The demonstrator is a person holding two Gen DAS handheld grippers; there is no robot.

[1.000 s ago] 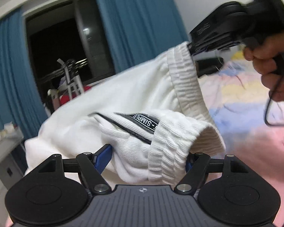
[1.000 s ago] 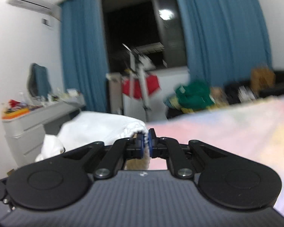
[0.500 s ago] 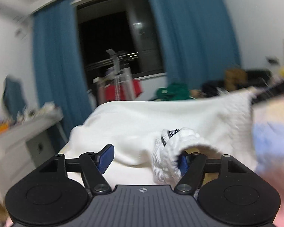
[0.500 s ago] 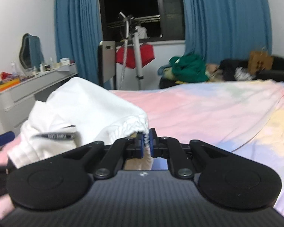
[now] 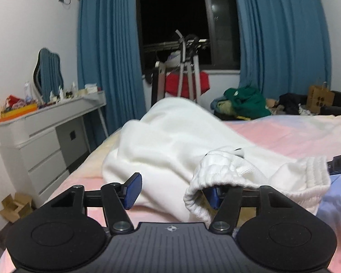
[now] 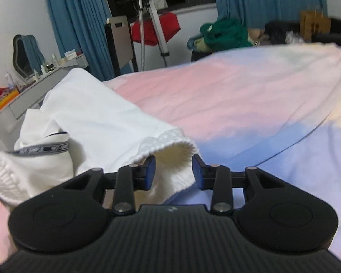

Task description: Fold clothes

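A white garment (image 5: 170, 141) lies heaped on the near left part of a bed (image 6: 238, 95) covered in a pink, blue and pale yellow sheet. The left tool (image 5: 173, 190) stands wide, its blue pads apart; a ribbed cuff (image 5: 206, 177) of the garment drapes over its right finger, and nothing is pinched between the two. The right tool (image 6: 173, 171) is also parted, at a middling width, with the ribbed hem (image 6: 170, 143) of the garment lying in the gap and touching the left pad, not clamped. In the right wrist view a dark printed band (image 6: 45, 147) runs across the bunched cloth at the near left. Far beyond the bed, blue curtains (image 5: 109, 52) frame a dark window (image 5: 177, 16). A white dresser (image 5: 47, 132) with a mirror (image 5: 48, 68) stands along the left wall, a drying rack (image 5: 184, 68) with a red cloth sits below the window, and a green pile of clothes (image 5: 245, 102) lies to the far right.
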